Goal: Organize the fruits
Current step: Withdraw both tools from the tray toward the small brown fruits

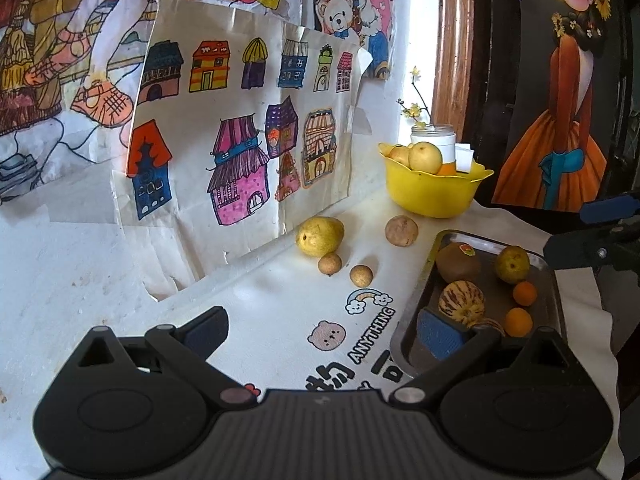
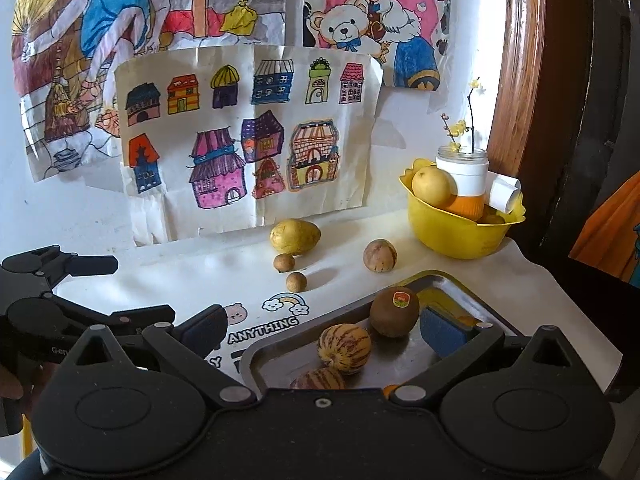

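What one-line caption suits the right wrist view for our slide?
Open right claw hovers over a metal tray holding a kiwi and striped melons.

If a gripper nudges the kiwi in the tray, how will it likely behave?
The kiwi is egg-shaped and lies loose on the smooth tray, so it would probably roll or slide. Its fuzzy skin likely grips well. The striped fruit close by might get bumped.

Kiwi [image 2: 394, 312] and striped melon [image 2: 344, 347] sit in metal tray [image 2: 280, 354].

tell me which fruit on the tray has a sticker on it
The brown kiwi at the back of the metal tray; the striped melons carry no sticker.
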The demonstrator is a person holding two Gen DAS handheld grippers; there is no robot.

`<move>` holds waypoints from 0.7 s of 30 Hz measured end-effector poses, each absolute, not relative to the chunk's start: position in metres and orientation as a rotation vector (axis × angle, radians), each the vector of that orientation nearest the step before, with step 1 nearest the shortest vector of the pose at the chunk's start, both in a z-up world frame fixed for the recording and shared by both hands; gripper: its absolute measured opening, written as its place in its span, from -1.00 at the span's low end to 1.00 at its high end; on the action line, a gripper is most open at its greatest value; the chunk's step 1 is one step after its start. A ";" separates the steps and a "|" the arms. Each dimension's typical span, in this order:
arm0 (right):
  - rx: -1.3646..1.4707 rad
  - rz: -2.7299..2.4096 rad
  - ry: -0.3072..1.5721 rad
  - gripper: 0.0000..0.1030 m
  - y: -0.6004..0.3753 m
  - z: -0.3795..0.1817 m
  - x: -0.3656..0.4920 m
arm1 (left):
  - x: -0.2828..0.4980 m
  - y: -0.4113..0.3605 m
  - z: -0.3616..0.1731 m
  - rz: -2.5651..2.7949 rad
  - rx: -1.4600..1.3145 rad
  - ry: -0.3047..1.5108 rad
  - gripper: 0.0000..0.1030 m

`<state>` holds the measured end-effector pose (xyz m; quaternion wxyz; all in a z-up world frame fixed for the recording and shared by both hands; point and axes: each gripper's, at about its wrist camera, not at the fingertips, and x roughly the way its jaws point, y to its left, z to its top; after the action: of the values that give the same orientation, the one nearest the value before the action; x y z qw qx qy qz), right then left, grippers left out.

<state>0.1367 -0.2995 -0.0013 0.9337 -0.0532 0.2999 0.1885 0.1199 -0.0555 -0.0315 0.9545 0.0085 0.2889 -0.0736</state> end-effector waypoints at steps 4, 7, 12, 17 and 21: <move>-0.109 0.385 0.616 0.99 -0.302 -0.003 0.144 | 0.130 -0.056 -0.034 -0.142 0.015 0.588 0.99; -0.106 0.386 0.619 0.99 -0.305 -0.006 0.153 | 0.139 -0.057 -0.037 -0.141 0.014 0.591 0.99; -0.109 0.388 0.628 0.99 -0.308 -0.012 0.168 | 0.153 -0.061 -0.046 -0.139 0.015 0.600 0.99; -0.108 0.389 0.634 0.99 -0.310 -0.019 0.186 | 0.173 -0.067 -0.056 -0.147 0.025 0.608 0.99; -0.109 0.392 0.639 0.99 -0.312 -0.024 0.204 | 0.193 -0.074 -0.063 -0.153 0.034 0.613 0.99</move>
<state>0.2043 -0.3125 -0.0243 0.9290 -0.0531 0.3121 0.1915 0.1931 -0.0745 -0.0631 0.9503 0.0167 0.3015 -0.0753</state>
